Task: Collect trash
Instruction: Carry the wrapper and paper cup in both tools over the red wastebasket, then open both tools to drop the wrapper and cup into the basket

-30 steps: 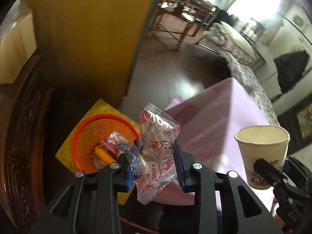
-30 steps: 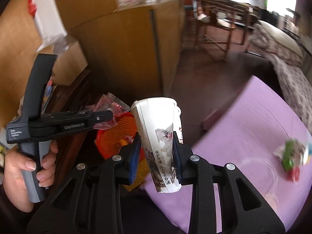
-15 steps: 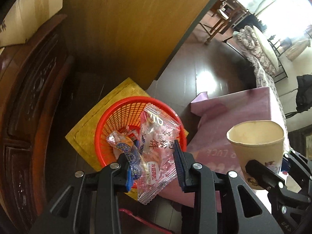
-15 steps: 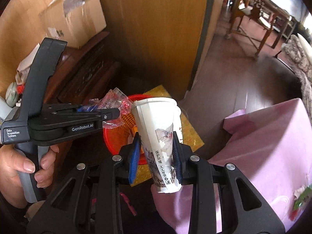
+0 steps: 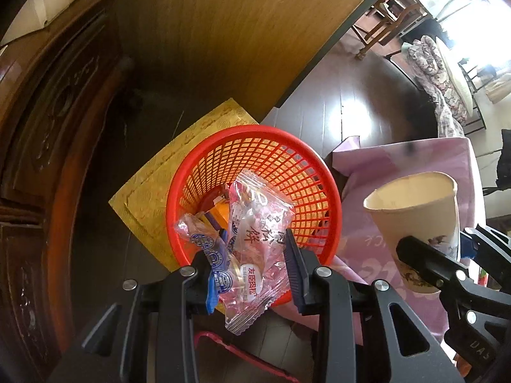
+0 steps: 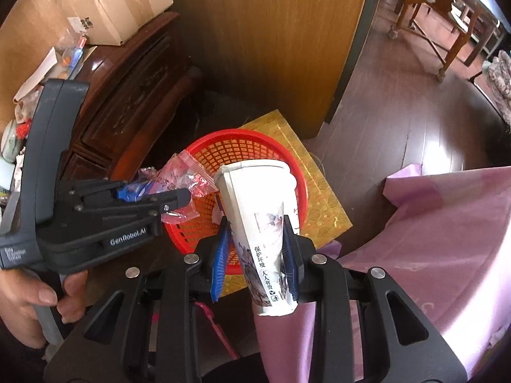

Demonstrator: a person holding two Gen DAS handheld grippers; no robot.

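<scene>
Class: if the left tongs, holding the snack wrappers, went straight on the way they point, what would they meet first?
Probably the red basket: the left tongs aim into its mouth, though depth is unclear.

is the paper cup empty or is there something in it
Empty as far as shows: the left wrist view looks into the paper cup and sees bare inner wall; its bottom is hidden.

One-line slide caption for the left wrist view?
Left gripper holds snack wrappers above red mesh basket; paper cup alongside.

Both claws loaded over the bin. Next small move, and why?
Probably open the left claw: its snack wrappers hang over the red basket, so they should drop in. The right claw grips the paper cup nearer the rim.
</scene>
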